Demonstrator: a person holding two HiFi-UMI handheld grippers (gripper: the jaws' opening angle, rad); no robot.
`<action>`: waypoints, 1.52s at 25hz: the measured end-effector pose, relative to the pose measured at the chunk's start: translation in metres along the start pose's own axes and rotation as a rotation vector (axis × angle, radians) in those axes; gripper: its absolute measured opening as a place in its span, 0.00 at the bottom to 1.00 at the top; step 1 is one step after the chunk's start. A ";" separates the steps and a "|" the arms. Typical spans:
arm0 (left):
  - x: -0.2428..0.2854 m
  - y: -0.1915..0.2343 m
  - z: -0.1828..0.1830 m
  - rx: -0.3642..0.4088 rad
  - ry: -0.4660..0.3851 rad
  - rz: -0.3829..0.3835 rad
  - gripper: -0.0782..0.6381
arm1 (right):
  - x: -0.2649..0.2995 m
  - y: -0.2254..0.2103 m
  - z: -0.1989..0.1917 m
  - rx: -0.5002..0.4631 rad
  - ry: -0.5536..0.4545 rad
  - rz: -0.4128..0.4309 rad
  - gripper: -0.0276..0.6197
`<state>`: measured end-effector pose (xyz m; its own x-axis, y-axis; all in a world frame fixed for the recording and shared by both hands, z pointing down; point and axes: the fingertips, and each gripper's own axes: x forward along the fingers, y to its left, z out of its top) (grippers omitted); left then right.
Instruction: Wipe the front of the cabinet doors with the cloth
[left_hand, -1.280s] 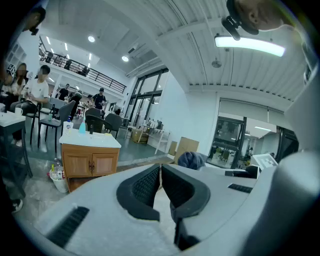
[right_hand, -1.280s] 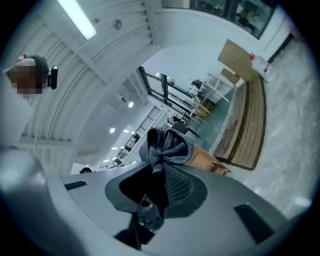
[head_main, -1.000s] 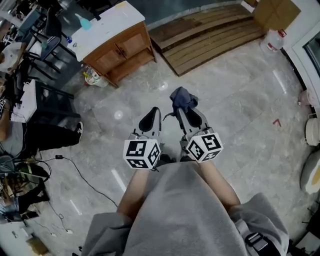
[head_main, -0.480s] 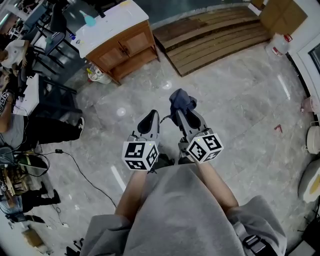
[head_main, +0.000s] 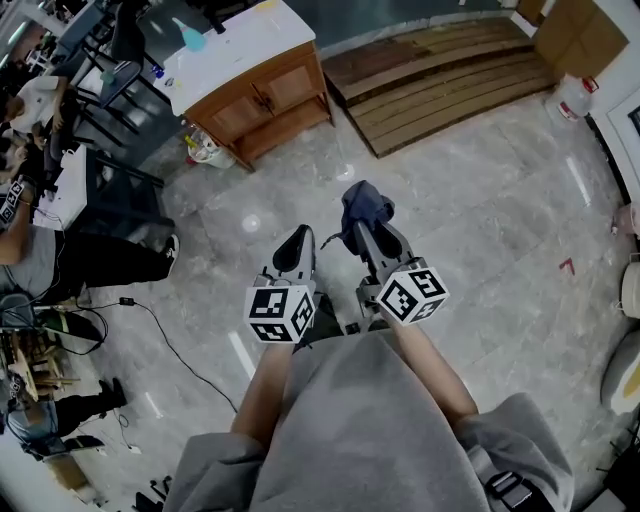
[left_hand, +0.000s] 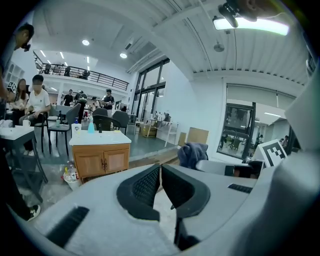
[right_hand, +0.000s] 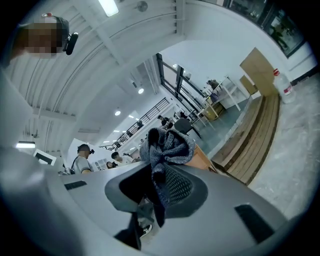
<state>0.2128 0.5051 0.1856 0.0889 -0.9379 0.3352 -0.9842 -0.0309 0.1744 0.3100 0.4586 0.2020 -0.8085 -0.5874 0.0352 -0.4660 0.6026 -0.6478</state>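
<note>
The right gripper (head_main: 368, 232) is sitting just right of the frame's centre in the head view, its jaws clamping down on the dark blue-grey cloth (head_main: 365, 203). The cloth is bunching up in a lump at the jaw tips and spilling a little over them toward the top of the frame. In the right gripper view the cloth (right_hand: 167, 147) is showing as a knitted wad pinched between the two black pads, rising above them and hanging down through the gap.

The left gripper (head_main: 299, 238) is hovering just beside it, to the left, with its jaws pressing together and nothing between them. The left gripper view is showing the same thing: the pads are meeting at their tips (left_hand: 160, 170) with only floor behind them.

The cabinet (head_main: 262, 97) is standing at the upper left of the head view, well apart from both grippers, with bare floor (head_main: 480, 220) lying between. Its two wooden doors (left_hand: 102, 160) are facing the grippers under a white top, where a teal bottle (head_main: 193, 40) is standing. The cloth is not touching the doors. Wooden planks (head_main: 450, 65) are lying across the upper right of the frame, beside the cabinet.
</note>
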 end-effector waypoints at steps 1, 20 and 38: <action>0.002 0.008 0.001 0.002 0.000 -0.004 0.13 | 0.007 0.000 -0.003 0.007 -0.002 -0.007 0.15; 0.021 0.210 0.048 -0.052 -0.023 -0.082 0.13 | 0.184 0.075 -0.048 -0.076 -0.016 -0.103 0.16; 0.147 0.285 0.064 -0.093 0.035 -0.073 0.13 | 0.318 0.004 -0.026 -0.051 0.031 -0.118 0.16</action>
<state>-0.0649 0.3365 0.2257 0.1668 -0.9217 0.3502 -0.9567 -0.0654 0.2838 0.0421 0.2885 0.2305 -0.7570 -0.6397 0.1329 -0.5759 0.5571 -0.5984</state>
